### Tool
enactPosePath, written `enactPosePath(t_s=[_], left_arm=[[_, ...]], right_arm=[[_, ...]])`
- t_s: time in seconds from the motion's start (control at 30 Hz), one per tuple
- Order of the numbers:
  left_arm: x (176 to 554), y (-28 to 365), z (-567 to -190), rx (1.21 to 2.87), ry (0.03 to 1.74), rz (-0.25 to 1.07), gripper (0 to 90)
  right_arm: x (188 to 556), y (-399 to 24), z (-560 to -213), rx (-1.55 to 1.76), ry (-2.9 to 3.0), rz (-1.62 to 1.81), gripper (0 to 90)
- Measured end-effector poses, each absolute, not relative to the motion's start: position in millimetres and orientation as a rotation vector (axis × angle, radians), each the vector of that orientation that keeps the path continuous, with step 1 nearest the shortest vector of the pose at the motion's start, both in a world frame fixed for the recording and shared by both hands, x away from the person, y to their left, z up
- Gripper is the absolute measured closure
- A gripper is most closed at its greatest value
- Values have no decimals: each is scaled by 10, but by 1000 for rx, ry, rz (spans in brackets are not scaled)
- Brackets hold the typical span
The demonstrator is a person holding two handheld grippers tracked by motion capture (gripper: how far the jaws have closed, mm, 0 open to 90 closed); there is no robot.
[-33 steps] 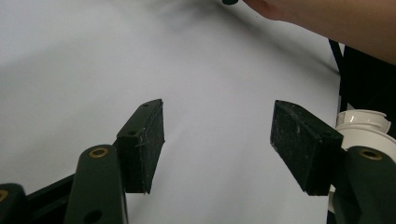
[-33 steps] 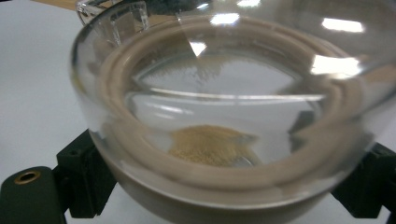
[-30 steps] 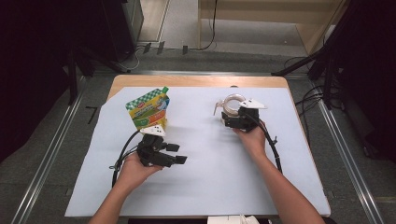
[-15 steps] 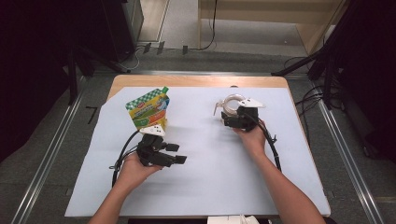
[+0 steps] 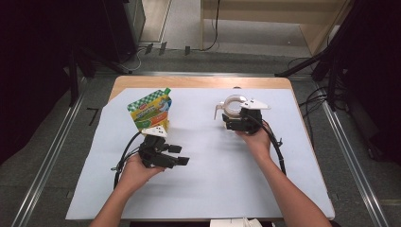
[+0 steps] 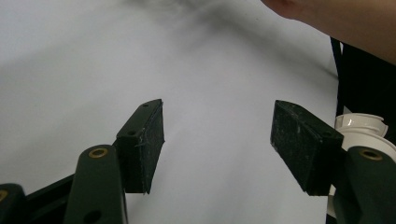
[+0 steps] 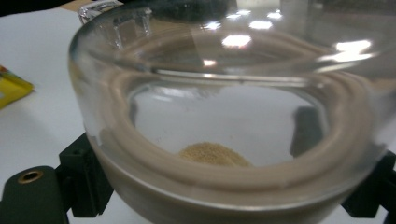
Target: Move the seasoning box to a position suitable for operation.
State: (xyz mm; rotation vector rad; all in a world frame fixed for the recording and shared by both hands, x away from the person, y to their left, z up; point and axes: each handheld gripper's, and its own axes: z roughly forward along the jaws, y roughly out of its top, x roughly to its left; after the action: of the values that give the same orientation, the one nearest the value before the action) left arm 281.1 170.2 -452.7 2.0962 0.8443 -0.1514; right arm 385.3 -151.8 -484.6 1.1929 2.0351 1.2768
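Observation:
A clear glass cup with a spout and a tan band stands at the table's back right. My right gripper is shut on it from the near side. In the right gripper view the cup sits between the two jaws, with a small heap of tan powder on its bottom. A green, yellow and orange pouch stands upright at the back left. Just in front of it, my left gripper points right, open and empty over the white table cover; its fingers stand wide apart.
A white screw-capped thing shows behind the left gripper's right jaw, near the table's front edge. The right forearm crosses the far side of the left gripper view. Black cables trail from both grippers. A corner of the pouch lies left of the cup.

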Motion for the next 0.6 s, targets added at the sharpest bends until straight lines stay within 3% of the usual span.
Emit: enactPosePath(t_s=[0.6], left_arm=[[2837, 1790, -4496, 2083, 865, -143, 357]], right_arm=[[3268, -1411, -4640, 1117, 2113, 1344, 120]])
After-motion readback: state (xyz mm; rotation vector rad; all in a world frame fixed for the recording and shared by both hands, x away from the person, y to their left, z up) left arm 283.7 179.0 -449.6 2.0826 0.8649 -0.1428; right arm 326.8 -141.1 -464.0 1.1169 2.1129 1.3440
